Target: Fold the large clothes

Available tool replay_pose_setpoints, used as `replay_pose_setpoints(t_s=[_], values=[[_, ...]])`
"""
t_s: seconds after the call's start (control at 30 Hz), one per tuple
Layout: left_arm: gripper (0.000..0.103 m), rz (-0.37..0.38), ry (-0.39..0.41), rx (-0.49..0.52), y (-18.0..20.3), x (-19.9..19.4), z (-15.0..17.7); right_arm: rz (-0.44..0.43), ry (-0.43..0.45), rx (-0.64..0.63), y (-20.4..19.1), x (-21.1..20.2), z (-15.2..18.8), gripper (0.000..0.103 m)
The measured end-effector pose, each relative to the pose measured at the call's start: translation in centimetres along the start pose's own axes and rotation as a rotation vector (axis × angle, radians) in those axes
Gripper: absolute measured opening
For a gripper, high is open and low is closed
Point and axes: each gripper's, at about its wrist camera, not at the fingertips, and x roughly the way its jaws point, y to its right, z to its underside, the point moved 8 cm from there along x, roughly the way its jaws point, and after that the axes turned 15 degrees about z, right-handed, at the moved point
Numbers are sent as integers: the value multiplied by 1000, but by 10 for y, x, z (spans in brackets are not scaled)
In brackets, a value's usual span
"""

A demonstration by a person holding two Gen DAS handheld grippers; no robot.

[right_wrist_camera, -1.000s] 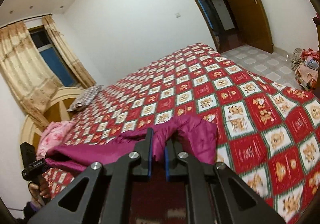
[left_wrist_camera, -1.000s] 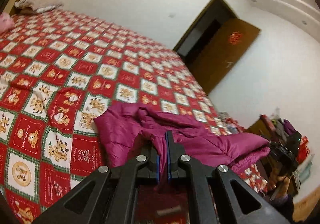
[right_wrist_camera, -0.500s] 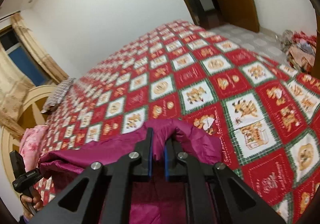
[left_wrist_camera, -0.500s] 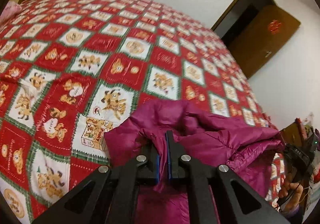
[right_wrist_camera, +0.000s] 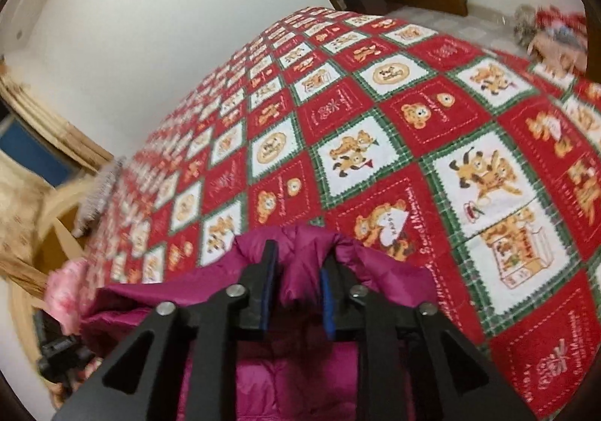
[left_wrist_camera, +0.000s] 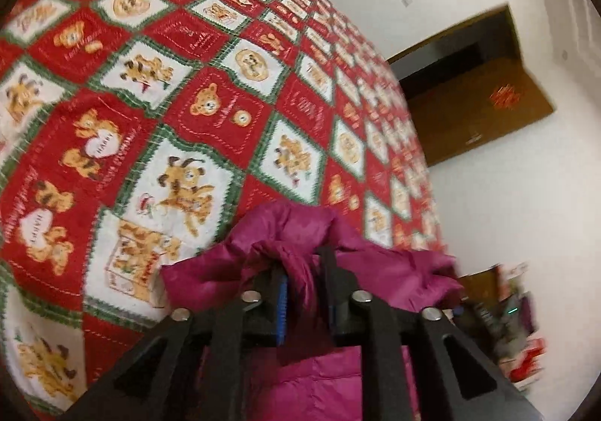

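Note:
A magenta puffer jacket (left_wrist_camera: 300,240) lies over a bed with a red, white and green bear quilt (left_wrist_camera: 180,98). My left gripper (left_wrist_camera: 303,263) has its jaws a little apart, with a fold of the jacket still between them. In the right wrist view the same jacket (right_wrist_camera: 300,244) bunches at my right gripper (right_wrist_camera: 298,259), whose jaws stand apart with fabric loose between them. Both grippers are low over the quilt (right_wrist_camera: 413,143). The rest of the jacket hangs below the grippers, mostly hidden.
A brown door (left_wrist_camera: 477,109) and dark doorway stand beyond the bed's far side. A wooden headboard (right_wrist_camera: 49,210), a pink cloth (right_wrist_camera: 64,289) and a striped pillow (right_wrist_camera: 97,195) lie at the head end. Clutter (left_wrist_camera: 518,338) sits on the floor.
Both grippers have dropped toward the quilt and tilted down. Their jaws, shut tight on the jacket before, now stand wider apart, and the fabric sits looser between them.

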Motion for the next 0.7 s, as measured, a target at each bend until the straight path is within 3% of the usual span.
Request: replay_pose_setpoints(t_s=[0.03,0.07,0.13,0.27,0.33,0.43,0.47,0.57,0.7], values=[[35,39,15,-24,0,-3,-3,-17,6,11,0,-2,-2,43],[48,65,35,-47,0,-6,-6,-23,23,21,1,-7,-4,65],[64,60,80,-62,-2,-15,-11,-12,73,26,4,-17,-8,86],[66,-63,197,-26,-3,-43,-26,0,81,4,4,-27,-10,84],[66,-236,229,60,5,-53,-31,58,109,-76,-2,-38,-10,73],[66,-409,181,295,35,-32,-27,151,160,-264,-30,-52,-8,51],[66,-449,168,367,49,-26,-21,181,183,-324,-42,-55,-6,48],[66,-542,103,593,88,19,9,243,240,-473,-79,-52,4,48],[66,-663,52,685,74,59,31,319,195,-517,-94,-4,15,48]])
